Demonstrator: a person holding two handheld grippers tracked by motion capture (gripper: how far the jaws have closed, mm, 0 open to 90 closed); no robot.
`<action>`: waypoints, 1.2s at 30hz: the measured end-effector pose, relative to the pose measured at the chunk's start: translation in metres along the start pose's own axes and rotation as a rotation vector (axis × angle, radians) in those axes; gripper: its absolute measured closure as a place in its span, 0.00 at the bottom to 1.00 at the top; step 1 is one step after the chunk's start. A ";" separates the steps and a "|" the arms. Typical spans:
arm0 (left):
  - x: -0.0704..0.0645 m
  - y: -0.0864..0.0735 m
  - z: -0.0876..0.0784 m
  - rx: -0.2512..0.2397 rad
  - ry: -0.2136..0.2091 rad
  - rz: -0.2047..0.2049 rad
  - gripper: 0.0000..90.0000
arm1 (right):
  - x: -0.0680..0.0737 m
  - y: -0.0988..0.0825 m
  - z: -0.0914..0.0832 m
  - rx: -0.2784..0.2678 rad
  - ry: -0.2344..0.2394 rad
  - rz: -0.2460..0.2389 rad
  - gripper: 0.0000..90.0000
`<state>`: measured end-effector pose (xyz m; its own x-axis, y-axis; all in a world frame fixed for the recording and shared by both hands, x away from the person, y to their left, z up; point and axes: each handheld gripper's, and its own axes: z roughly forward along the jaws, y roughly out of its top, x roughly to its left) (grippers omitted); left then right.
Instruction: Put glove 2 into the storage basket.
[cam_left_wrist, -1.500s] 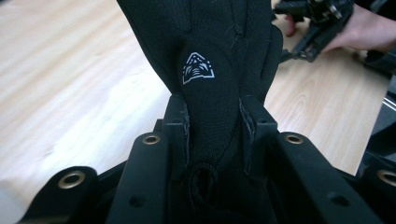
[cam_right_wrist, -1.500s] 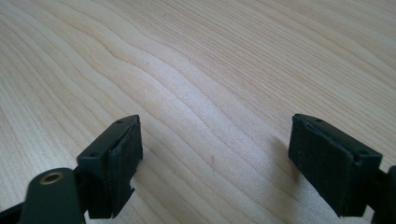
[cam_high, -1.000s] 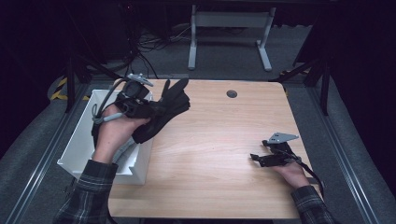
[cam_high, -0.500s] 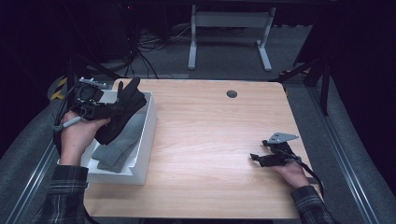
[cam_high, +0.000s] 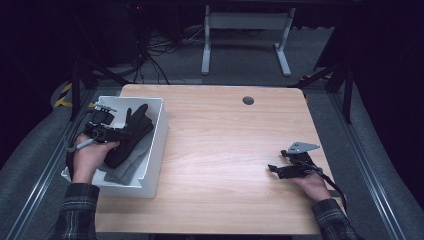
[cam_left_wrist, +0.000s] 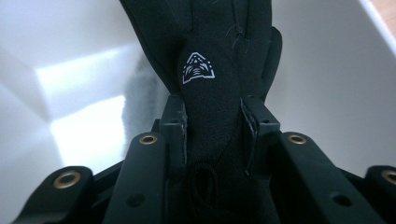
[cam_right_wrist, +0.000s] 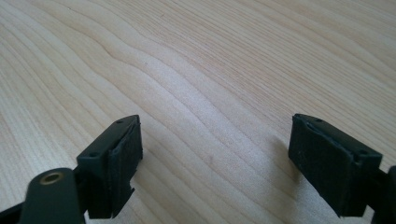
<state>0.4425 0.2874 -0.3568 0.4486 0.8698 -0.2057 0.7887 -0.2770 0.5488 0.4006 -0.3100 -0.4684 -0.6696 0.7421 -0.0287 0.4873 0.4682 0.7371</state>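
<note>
The left gripper (cam_high: 116, 133) is clamped on a black glove (cam_left_wrist: 219, 56), its two pads pressing the cuff end from either side in the left gripper view, with the glove's fingers and a small white emblem hanging out ahead of the jaws. In the high view the same glove (cam_high: 131, 131) sits low inside the white bin (cam_high: 159, 131) at the table's left edge, above a grey cloth item (cam_high: 131, 166) already lying on the bin's floor. The step in hand is judged to be the deposit of the glove into the bin. To do it well, the gripper should be brought low enough that the glove's free end rests on the grey item before release, the jaws then opened fully so the cloth slips off both pads (knit fabric tends to cling to rubber), and the hand lifted straight up, clear of the bin's wall. The right gripper (cam_right_wrist: 212, 163) lies idle with jaws wide apart and nothing between them, resting on the bare wooden table (cam_right_wrist: 196, 70); in the high view it (cam_high: 274, 169) sits at the right, well apart from the bin. Against the earliest frame: the left hand then held the glove up beside the bin, over the table's left portion; it has since swung left and down, so the glove is now within the bin's walls. The right hand has not shifted.
</note>
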 end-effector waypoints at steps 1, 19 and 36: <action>0.001 -0.001 0.003 0.007 0.008 0.001 0.73 | 0.000 0.000 0.000 0.000 0.000 0.000 0.20; -0.037 0.020 -0.022 -0.151 0.000 0.082 0.30 | 0.000 0.000 0.000 0.000 -0.001 0.000 0.20; -0.133 0.049 0.001 -0.206 -0.150 0.223 0.22 | 0.000 0.000 0.000 0.000 0.000 -0.001 0.20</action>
<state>0.4223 0.1581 -0.3032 0.6692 0.7232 -0.1710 0.5698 -0.3517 0.7427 0.4007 -0.3100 -0.4684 -0.6697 0.7420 -0.0296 0.4869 0.4689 0.7369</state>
